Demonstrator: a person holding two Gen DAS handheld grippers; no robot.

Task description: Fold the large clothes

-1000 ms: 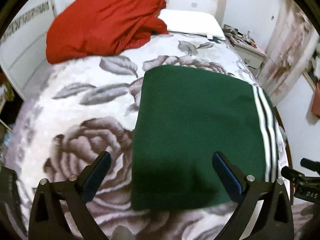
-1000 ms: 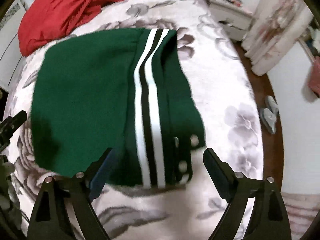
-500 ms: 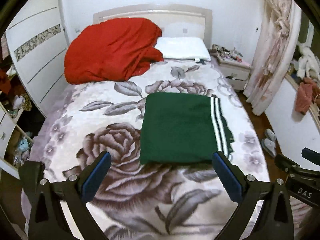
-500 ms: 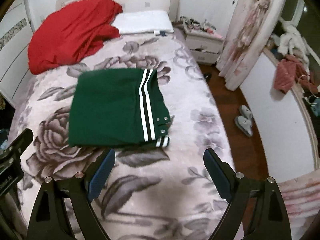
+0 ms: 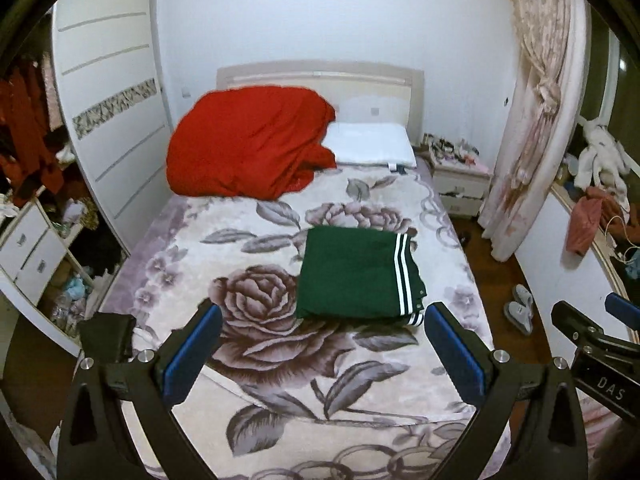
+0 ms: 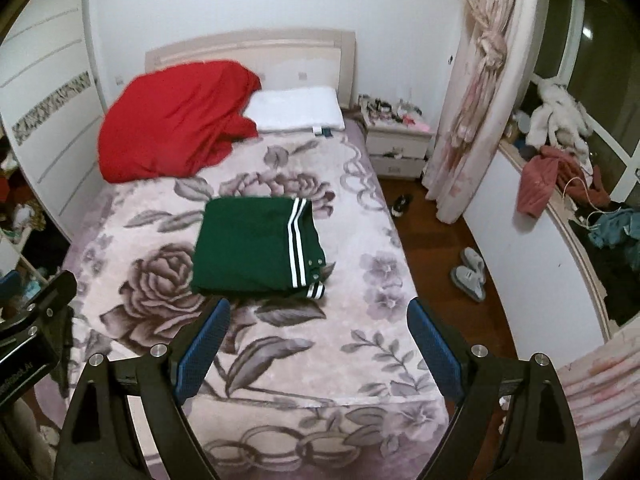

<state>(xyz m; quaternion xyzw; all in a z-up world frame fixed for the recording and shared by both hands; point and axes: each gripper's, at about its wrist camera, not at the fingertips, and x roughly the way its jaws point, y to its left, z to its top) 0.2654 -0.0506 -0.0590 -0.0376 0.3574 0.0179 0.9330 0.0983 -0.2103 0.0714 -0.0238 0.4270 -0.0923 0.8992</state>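
Green garment [image 5: 354, 274], with 2 white stripes along its right side, lies folded into a flat rectangle near the middle of the bed [image 5: 280, 400], closer to the right edge than the left. Red bedding [image 5: 248, 144] is heaped at the head-end left corner, a white pillow [image 5: 370, 144] just beside it. Left tongs [image 5: 320, 354]: spread wide, nothing between the blue pads, above the foot edge. Right tongs [image 6: 318, 344]: likewise spread wide and empty, clear of the garment.
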